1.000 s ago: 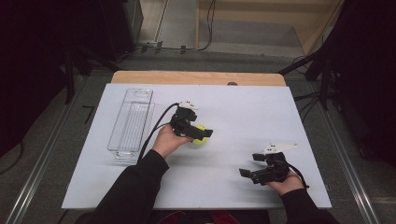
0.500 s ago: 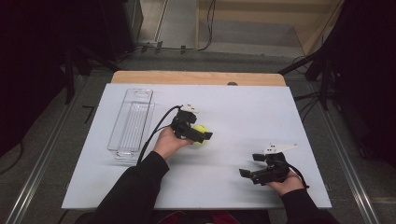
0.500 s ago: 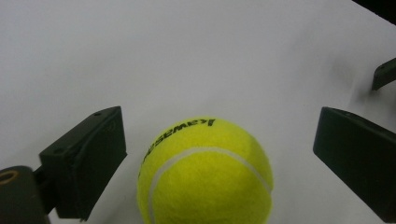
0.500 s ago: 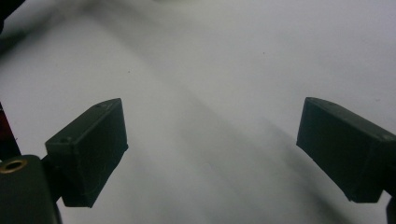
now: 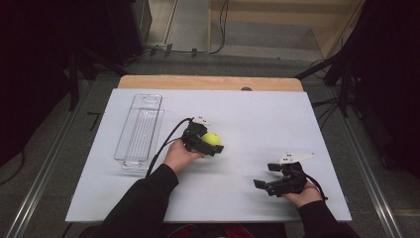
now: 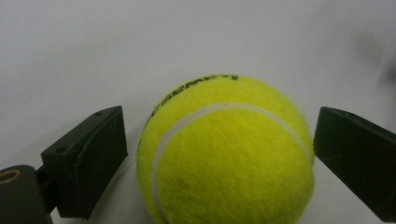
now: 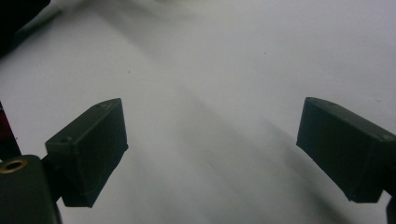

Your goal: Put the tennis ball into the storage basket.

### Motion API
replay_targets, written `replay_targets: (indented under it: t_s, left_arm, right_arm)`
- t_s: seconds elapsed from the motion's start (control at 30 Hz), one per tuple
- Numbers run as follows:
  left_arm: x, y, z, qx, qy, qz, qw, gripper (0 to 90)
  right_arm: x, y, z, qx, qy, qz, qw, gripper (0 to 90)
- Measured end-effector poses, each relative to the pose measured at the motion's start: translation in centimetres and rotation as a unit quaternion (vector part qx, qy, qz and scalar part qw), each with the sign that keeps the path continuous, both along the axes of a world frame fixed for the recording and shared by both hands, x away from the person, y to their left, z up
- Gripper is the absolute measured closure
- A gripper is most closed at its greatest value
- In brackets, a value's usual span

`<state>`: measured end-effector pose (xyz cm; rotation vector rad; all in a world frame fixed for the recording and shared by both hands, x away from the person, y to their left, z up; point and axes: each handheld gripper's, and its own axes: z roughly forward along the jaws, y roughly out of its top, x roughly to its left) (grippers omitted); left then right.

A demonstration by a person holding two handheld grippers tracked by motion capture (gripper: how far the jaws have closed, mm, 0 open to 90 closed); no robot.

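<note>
Left gripper view is showing the left gripper (image 6: 219, 154) lowering around the tennis ball (image 6: 226, 151) at frame centre, jaws narrowing slightly but ungripped; the right gripper (image 7: 212, 154) is idling open.

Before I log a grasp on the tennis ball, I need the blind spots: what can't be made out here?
- Tennis ball: underside cut off by the left gripper view's bottom edge.
- Ball in high view: near side hidden by the left gripper.
- Right-hand pad contact: too close to tell.
- Ball's printed lettering: curves away, unreadable.

Yellow-green tennis ball (image 6: 224, 154), white seam, black lettering
</note>
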<state>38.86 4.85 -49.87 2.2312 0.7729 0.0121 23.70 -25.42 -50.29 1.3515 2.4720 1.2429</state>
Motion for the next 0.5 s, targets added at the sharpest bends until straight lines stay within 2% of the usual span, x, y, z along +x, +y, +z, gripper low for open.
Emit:
replay_targets:
  t_s: [0.3, 0.37, 0.5]
  left_arm:
    - [-0.15, 0.15, -0.75, 0.005, 0.001, 0.001, 1.0000, 7.3]
    - [-0.25, 0.21, -0.75, 0.008, -0.008, 0.004, 0.9999, 10.4]
    - [-0.32, 0.42, -0.74, 0.004, -0.013, -0.001, 0.9999, 18.7]
  right_arm:
    - [0.01, -0.02, 0.01, 0.001, -0.002, 0.001, 1.0000, 7.0]
    - [0.01, -0.02, 0.02, 0.001, -0.002, 0.001, 1.0000, 7.0]
    - [0.05, -0.02, 0.01, 0.001, -0.002, 0.001, 1.0000, 7.0]
